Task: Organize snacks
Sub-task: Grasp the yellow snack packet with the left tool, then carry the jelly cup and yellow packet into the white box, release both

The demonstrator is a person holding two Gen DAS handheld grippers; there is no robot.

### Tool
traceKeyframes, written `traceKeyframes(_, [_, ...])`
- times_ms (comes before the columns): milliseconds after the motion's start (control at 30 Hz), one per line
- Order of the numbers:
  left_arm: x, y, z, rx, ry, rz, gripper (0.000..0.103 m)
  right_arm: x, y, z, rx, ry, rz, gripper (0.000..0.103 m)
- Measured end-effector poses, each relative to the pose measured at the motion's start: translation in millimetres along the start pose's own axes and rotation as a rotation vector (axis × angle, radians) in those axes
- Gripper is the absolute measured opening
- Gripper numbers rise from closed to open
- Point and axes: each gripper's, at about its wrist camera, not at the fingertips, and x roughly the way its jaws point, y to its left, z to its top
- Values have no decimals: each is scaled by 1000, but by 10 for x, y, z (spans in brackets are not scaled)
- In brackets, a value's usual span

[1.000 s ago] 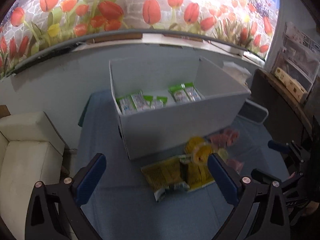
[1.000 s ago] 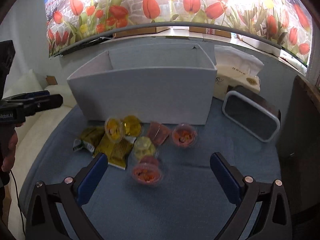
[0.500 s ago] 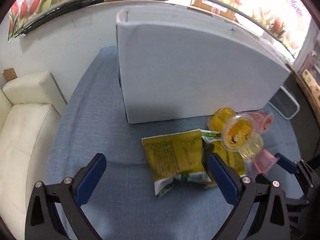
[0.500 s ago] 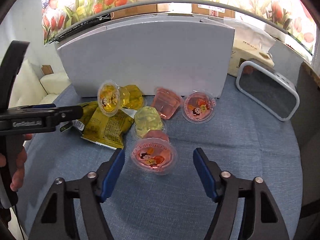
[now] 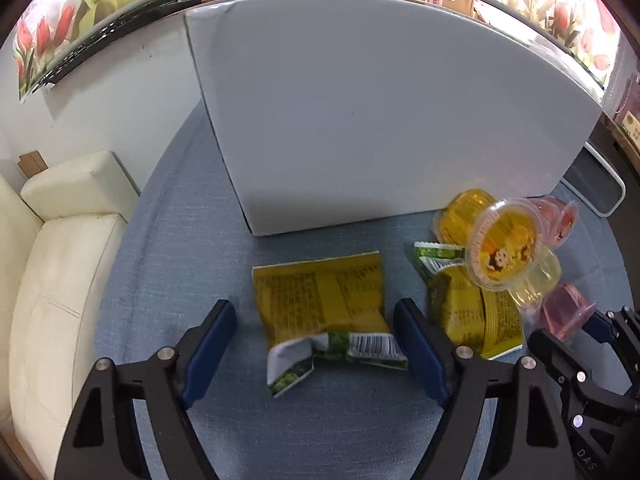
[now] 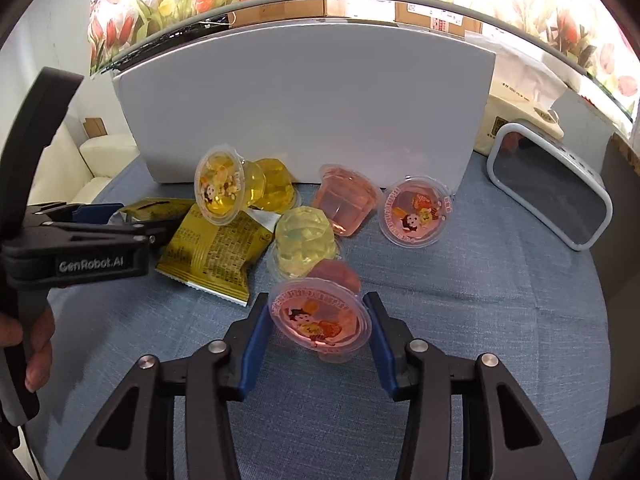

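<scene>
Six jelly cups (image 6: 415, 216) and two yellow packets (image 5: 320, 296) lie on blue cloth (image 6: 480, 300) before a white box (image 6: 304, 100). The left gripper (image 5: 316, 344) is closing around one packet, untouched; the right gripper (image 6: 318, 330) is closing, its pads meeting a pink cup (image 6: 318, 316).

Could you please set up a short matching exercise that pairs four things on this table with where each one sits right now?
Things:
1. yellow foil snack packet
2. pink jelly cup with cartoon lid
3. white cardboard box
4. grey-framed rectangular device

Places:
A. at the back of the blue cloth, behind the snacks
B. between the closing fingers of the left claw
C. between the closing fingers of the right claw
D. to the right of the box

Pairs: 1-B, 2-C, 3-A, 4-D
</scene>
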Motion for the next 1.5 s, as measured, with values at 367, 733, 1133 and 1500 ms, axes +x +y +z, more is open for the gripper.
traceKeyframes(367, [-145, 100, -191, 6, -36, -34, 49, -29, 15, -56, 13, -2, 15, 48])
traceKeyframes(733, [-576, 166, -162, 19, -84, -108, 46, -398, 8, -26, 17, -55, 48, 48])
traceKeyframes(1133, [-1578, 198, 250, 25, -248, -192, 46, -1089, 17, 380, -20, -176, 30, 48])
traceKeyframes(1500, [-1786, 59, 1021, 33, -308, -187, 47, -1194, -86, 1232, -51, -256, 33, 48])
